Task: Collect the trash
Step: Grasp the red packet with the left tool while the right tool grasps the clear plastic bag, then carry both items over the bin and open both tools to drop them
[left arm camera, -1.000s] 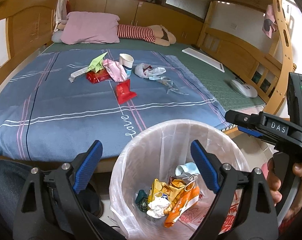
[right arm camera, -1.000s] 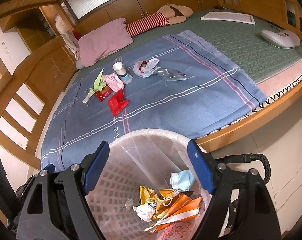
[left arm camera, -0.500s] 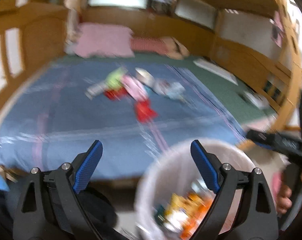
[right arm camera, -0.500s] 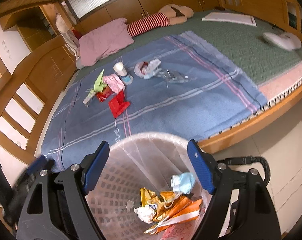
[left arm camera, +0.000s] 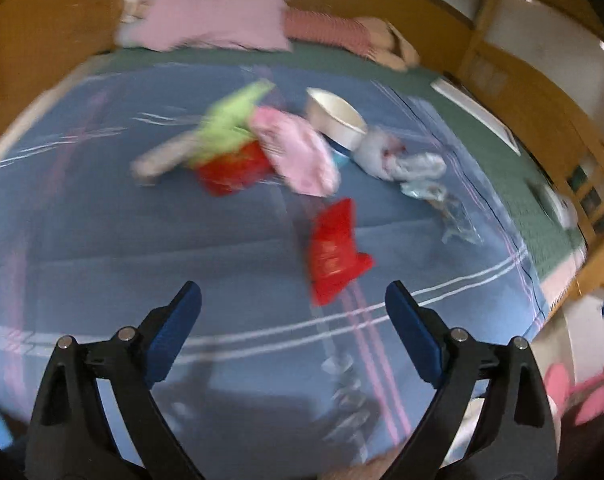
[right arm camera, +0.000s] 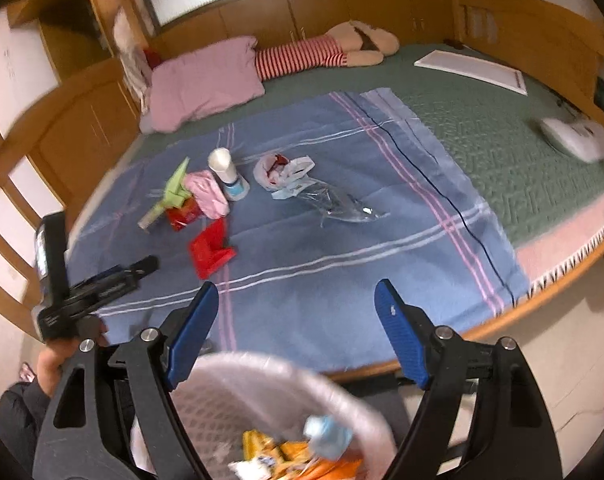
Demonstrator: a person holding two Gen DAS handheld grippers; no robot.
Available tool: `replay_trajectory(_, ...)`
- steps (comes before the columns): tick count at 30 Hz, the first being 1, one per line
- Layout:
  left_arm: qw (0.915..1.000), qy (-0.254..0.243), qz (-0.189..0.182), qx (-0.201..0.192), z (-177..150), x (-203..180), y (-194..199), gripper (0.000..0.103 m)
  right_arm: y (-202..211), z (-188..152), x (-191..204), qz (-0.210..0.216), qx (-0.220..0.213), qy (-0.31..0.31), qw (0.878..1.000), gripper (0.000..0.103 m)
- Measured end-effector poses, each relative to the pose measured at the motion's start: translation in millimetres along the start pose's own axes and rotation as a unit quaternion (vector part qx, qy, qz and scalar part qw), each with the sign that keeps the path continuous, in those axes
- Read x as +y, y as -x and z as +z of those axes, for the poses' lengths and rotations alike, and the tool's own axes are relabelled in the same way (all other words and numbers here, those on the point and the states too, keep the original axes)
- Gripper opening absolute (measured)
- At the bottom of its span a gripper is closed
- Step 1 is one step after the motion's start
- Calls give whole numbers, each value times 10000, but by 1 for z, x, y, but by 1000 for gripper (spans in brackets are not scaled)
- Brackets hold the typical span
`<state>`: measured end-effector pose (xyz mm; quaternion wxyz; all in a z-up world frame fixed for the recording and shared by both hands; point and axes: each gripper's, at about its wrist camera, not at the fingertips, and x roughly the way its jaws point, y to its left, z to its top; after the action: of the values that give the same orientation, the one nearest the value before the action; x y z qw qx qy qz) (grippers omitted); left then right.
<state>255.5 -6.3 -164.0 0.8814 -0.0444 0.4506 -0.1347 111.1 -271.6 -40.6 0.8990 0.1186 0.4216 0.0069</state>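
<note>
My left jaws (left arm camera: 293, 312) stand wide apart with nothing between them, tilted down over the blue striped blanket (left arm camera: 102, 240) on the bed; that view is smeared with blur. Just beyond their tips lies a red wrapper (left arm camera: 332, 252), flat on the blanket beside a pink stripe, apart from both pads. My right jaws (right arm camera: 296, 308) are easing wider, and nothing is between them either; they hang above the near rim of the lined waste basket (right arm camera: 238, 384), which stands on the floor against the bed's wooden edge. Inside the basket I can see orange wrappers (right arm camera: 302, 458) and a pale blue crumpled piece (right arm camera: 326, 436). From the right view my left gripper shows at the left edge, held in a hand (right arm camera: 56, 354) over the blanket's near corner. Farther out on the blanket the rest of the trash lies in a loose cluster: a second red packet (right arm camera: 184, 214) under a green folded paper (right arm camera: 176, 190), a pink wrapper (right arm camera: 208, 196) touching both, and a white paper cup (right arm camera: 222, 166) on its side just right of the pink one. To the right of the cup lies a crumpled white bag (right arm camera: 280, 170), and beside that a clear plastic film (right arm camera: 342, 206). Beyond the blanket is the green mattress cover (right arm camera: 502, 140), with a pink pillow (right arm camera: 202, 80) and a striped plush toy (right arm camera: 302, 56) at the far end, a white flat board (right arm camera: 470, 70) and a white oval object (right arm camera: 574, 140) to the right.
</note>
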Motion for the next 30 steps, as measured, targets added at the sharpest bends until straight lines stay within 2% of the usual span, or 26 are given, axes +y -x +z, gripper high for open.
replay_trajectory(4, 9994, -224, -275, -19, 0, -9, -45, 93, -55, 28, -2, -101, 274, 266, 9992, 84)
replay_trajectory(7, 9993, -362, 4, 75, 4, -10, -69, 93, -109, 49, 1, -83, 522, 538, 9972, 84)
replay_trajectory(11, 9997, -130, -196, 111, 17, -3, -77, 93, -184, 76, 14, -668, 757, 1174, 9879, 84)
replay_trajectory(14, 9987, 113, -500, 76, 25, 2, -79, 93, -238, 84, 16, -1018, 1220, 1408, 9772, 84)
replay_trajectory(15, 9985, 115, -533, 56, 27, 3, -80, 86, -245, 85, 16, -1024, 1281, 1383, 9767, 84)
replay_trajectory(16, 9984, 97, -545, 62, 27, 4, -80, 67, -251, 84, 15, -974, 1309, 1349, 9773, 82)
replay_trajectory(18, 9977, 107, -613, 268, 27, 5, -89, 50, -250, 80, 16, -855, 1273, 1347, 9789, 63)
replay_trajectory(19, 9970, 182, -678, 335, 25, 6, -92, 46, -249, 79, 17, -842, 1283, 1341, 9790, 49)
replay_trajectory(22, 9955, 330, -815, 357, 22, 10, -93, 35, -236, 71, 17, -593, 1284, 1247, 9821, 38)
replay_trajectory(27, 9963, 362, -743, 221, 17, 15, -76, 32, -200, 63, 22, -295, 1254, 1141, 9851, 37)
replay_trajectory(30, 9969, 466, -634, 90, 11, 15, -56, 32, -165, 53, 31, -100, 1075, 1198, 9869, 37)
